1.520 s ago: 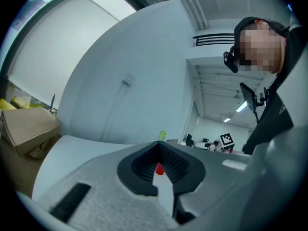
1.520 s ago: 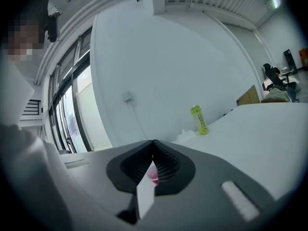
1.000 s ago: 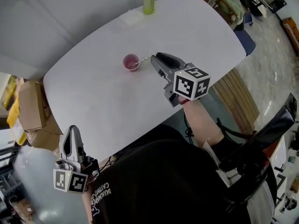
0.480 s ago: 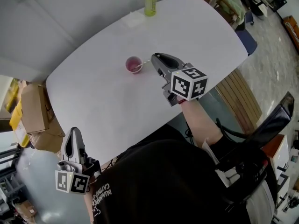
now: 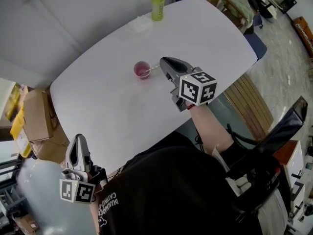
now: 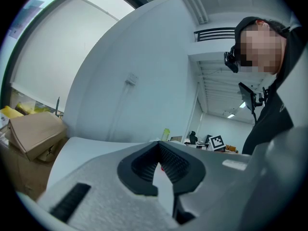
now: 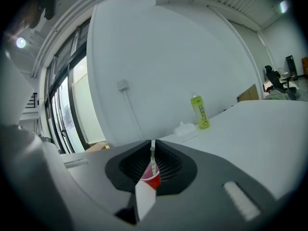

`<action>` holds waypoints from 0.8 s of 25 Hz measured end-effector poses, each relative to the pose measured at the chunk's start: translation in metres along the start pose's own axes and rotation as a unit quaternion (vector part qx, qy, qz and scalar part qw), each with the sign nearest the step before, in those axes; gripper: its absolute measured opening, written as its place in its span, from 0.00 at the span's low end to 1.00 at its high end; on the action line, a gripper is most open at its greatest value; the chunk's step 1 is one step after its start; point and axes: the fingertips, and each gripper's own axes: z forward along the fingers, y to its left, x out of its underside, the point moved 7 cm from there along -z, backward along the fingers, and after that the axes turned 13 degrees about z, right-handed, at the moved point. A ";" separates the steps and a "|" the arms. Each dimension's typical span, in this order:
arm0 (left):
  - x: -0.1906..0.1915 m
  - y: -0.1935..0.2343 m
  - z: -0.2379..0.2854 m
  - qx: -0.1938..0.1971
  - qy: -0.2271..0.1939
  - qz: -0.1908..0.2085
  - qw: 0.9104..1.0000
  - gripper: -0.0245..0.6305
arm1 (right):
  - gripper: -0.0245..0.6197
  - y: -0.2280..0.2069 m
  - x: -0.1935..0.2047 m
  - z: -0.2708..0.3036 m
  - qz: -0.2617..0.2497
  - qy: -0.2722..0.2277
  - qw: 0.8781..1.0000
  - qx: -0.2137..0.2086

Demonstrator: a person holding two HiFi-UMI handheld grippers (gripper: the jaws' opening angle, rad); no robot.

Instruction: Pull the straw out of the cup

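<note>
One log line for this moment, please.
right gripper: jaws shut on straw | straw: in cup | left gripper: jaws shut, empty, off table

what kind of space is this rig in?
Probably an office or lab workroom: a large white oval table, brown cardboard boxes on the floor beside it, and a black office chair further back in the right gripper view.
</note>
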 end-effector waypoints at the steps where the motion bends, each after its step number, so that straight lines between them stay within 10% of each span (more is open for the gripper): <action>1: 0.000 0.001 -0.003 0.001 -0.002 -0.001 1.000 0.04 | 0.09 0.001 0.000 0.000 -0.002 -0.003 1.000 0.002; 20: -0.020 0.034 -0.100 0.001 -0.059 0.002 0.998 0.04 | 0.09 0.092 -0.006 -0.042 -0.087 -0.061 0.993 0.048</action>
